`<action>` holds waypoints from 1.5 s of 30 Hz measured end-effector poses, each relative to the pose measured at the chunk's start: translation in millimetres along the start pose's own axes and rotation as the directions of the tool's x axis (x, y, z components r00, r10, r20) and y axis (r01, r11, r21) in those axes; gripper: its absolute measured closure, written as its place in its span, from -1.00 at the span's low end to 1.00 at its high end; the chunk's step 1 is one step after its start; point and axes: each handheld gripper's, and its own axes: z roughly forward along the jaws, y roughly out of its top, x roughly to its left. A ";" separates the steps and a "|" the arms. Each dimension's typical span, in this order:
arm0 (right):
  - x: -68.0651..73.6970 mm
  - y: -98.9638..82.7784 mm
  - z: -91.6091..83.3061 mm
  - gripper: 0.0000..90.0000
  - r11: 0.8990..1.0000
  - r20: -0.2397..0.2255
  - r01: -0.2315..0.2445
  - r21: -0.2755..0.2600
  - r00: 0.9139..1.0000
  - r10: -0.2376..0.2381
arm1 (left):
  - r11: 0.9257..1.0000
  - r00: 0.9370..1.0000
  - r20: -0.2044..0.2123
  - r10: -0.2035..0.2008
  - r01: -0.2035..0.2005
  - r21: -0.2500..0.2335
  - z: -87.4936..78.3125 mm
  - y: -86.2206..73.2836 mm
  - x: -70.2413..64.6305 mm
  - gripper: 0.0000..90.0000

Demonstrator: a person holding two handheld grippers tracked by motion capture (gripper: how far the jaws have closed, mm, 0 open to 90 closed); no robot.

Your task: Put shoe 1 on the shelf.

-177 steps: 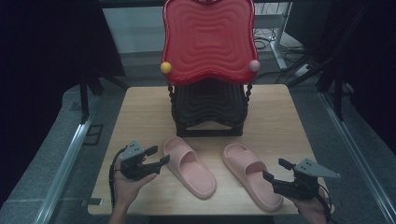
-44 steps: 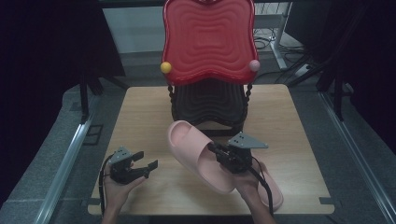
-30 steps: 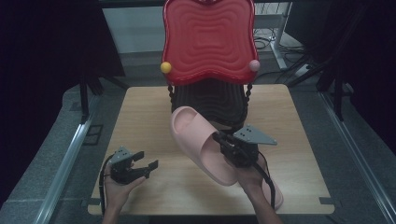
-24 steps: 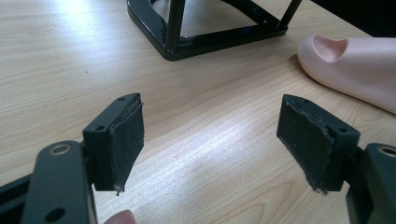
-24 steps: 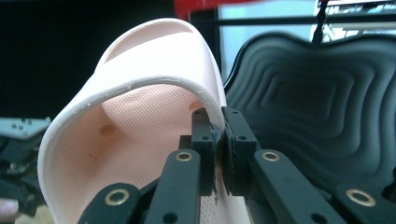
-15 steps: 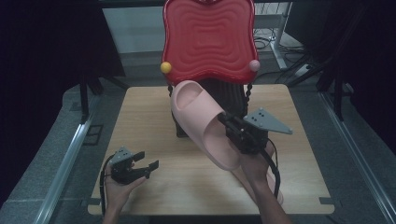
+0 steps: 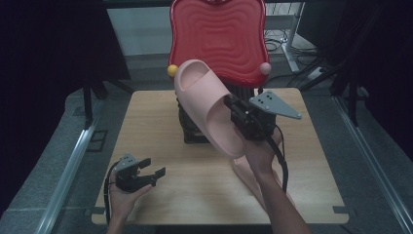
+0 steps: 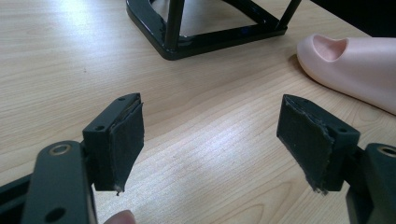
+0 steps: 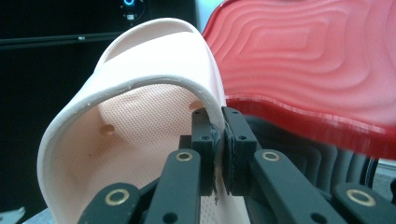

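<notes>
The bench (image 7: pixel 160 112) is a pale wooden top with dark floor and metal rails on all sides. At its far middle stands the rack (image 7: pixel 195 131), a black frame under a tall red wavy panel (image 7: pixel 219 39) with a yellow ball (image 7: pixel 172 70) and a pink ball (image 7: pixel 265 68) at its lower corners; everything else is placed from this rack.

The raised slipper (image 7: pixel 207 105) hangs in the air just in front of the rack, toe up against the red panel and heel slanting down toward the person. The right gripper (image 7: pixel 233 106) holds it by the edge of the strap, fingers (image 9: pixel 205 135) pinching the thin foam rim between them (a grip on the strap leaves the sole free to meet the rack, which I judge to be the aim). The second slipper (image 7: pixel 251 178) lies flat on the bench, in front of the rack and partly under the right forearm.

The left gripper (image 7: pixel 152 166) rests low in front and to the left of the rack, its fingers (image 8: pixel 123 135) spread with nothing between them.

Room is widest on the bench left of the rack; the panel's lower edge and the balls crowd the slipper's toe.
</notes>
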 end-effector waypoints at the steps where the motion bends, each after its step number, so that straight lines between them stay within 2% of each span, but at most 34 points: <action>1: 1.2 6.0 5.8 0.88 1.000 0.012 0.002 -0.006 1.000 -0.002 | 1.000 1.000 0.000 0.000 0.000 0.000 0.1 0.0 -0.1 -0.49; 15: -5.6 40.0 44.7 0.88 1.000 0.060 -0.022 -0.019 0.998 0.023 | 1.000 1.000 0.006 -0.009 0.009 -0.002 -1.0 0.5 1.2 -0.49; 24: -2.5 62.4 71.3 0.88 1.000 0.080 -0.016 -0.017 0.997 0.017 | 1.000 1.000 0.010 -0.013 0.013 -0.007 -2.2 0.4 2.1 -0.49; 31: -2.4 71.0 95.0 0.88 0.999 0.125 -0.031 -0.009 0.992 0.032 | 1.000 1.000 0.012 -0.010 0.010 -0.007 -1.6 0.3 1.9 -0.49; 45: -8.7 80.6 114.3 0.88 0.999 0.162 -0.042 -0.016 0.986 0.044 | 1.000 1.000 0.010 -0.017 0.017 -0.010 -1.2 0.1 2.6 -0.49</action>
